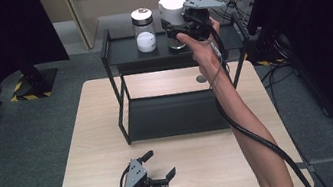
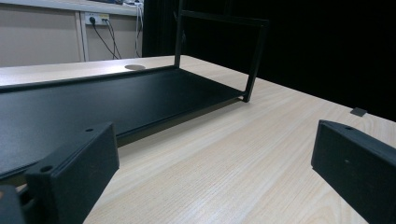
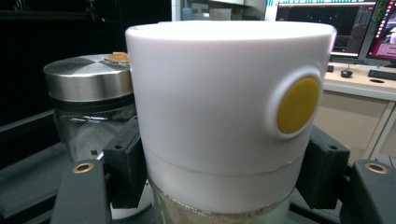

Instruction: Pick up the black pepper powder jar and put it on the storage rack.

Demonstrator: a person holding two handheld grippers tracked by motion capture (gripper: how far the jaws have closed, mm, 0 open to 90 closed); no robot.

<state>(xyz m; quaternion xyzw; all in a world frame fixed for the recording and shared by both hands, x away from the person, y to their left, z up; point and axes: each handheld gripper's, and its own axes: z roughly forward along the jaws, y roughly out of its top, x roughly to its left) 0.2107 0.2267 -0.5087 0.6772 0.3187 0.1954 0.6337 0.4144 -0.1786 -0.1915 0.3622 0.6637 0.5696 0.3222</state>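
A pale wooden desk stands on grey carpet between dark curtains, carrying a black two-tier shelf. In the high view, two jars sit on the shelf's top tier: a steel-lidded jar at the left and a white-lidded jar just beside it. The right gripper reaches up to the white-lidded jar, fingers clenched around it just under the lid. The left gripper lies low near the desk's front edge, fingers spread and holding nothing.

In the left gripper view, both fingers stand wide apart over bare desk, pointing at the shelf's lower tier.

In the right gripper view, the white-lidded jar sits squarely between the fingers, which press on either side where the lid meets the glass; a yellow dot marks the lid. The steel-lidded jar stands close behind.

The step looks like either lifting this jar off the top tier or setting it down; I cannot tell which. Either way, the move calls for keeping the jar upright and clear of its neighbour.
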